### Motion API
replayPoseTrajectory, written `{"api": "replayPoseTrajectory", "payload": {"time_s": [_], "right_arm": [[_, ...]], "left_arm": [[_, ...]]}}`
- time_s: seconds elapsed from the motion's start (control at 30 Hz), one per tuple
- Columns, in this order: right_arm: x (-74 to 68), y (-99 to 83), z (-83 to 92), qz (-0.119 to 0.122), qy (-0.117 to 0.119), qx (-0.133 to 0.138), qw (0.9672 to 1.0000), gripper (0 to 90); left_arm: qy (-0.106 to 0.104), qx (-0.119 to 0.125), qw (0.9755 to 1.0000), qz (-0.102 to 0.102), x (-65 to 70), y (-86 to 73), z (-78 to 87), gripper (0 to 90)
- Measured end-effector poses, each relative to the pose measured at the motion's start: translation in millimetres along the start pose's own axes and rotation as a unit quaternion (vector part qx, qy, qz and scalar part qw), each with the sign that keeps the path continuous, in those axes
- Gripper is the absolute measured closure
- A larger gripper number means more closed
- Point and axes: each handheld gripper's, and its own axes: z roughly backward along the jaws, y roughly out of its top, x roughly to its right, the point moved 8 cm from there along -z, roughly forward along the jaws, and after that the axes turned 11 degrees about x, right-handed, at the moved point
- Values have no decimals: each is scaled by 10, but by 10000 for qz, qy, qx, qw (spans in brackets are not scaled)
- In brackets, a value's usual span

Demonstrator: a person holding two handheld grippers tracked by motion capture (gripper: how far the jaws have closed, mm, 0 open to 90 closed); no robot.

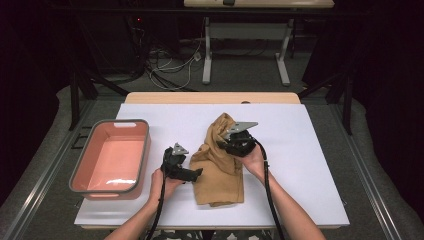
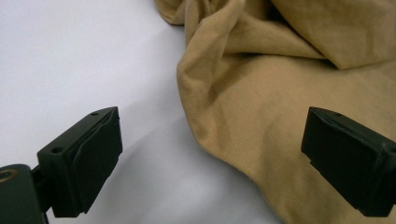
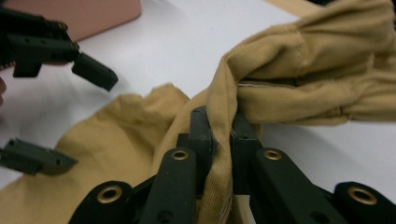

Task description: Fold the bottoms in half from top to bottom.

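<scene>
- While the right gripper (image 1: 226,142) lifts a bunched fold, the tan garment (image 1: 220,172) lies near the middle of the white table (image 1: 300,165), its lower hem toward the near edge.
- Far left, by the table's left edge: a pink bin (image 1: 111,157), nothing in it.
- Left gripper (image 1: 192,174) — jaws spread wide, gripping nothing, poised at the garment's left edge.
- Right gripper: clenched on a twisted fold of the garment, held above the table.
- Judged step: a fold or a lift. Doing it well likely means the left jaws straddling one clean layer at the edge before closing, while the right keeps its fold taut, not dragging.
- Left gripper view: cloth edge (image 2: 196,126) sits between the open pads, untouched — unreadable from the high view.
- Right gripper view: seam and pinch (image 3: 219,140) shown close; the high view alone places the bin.
</scene>
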Motion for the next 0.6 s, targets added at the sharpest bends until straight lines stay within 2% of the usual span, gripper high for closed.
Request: {"api": "replayPoseTrajectory", "payload": {"time_s": [0.03,0.2,0.23,0.43,0.53,0.6], "right_arm": [[-1,-44,8,-71,20,-49,10000,831],[27,-230,14,-129,-25,-352,9993,830],[29,-253,10,-133,-46,-403,9991,830],[32,-331,-43,-175,-94,-640,9977,815],[61,-330,-37,-207,-204,-722,9970,761],[83,-326,-19,-329,-313,-788,9959,690]], "left_arm": [[-3,-13,10000,-3,2,-2,-2,56],[-9,-35,10000,-31,18,0,-20,73],[-5,-31,10000,12,27,2,-24,74],[32,-7,10000,-74,-7,36,-13,95],[76,44,9999,-49,-31,81,-8,106],[84,80,9999,-51,-38,117,-14,117]]}}
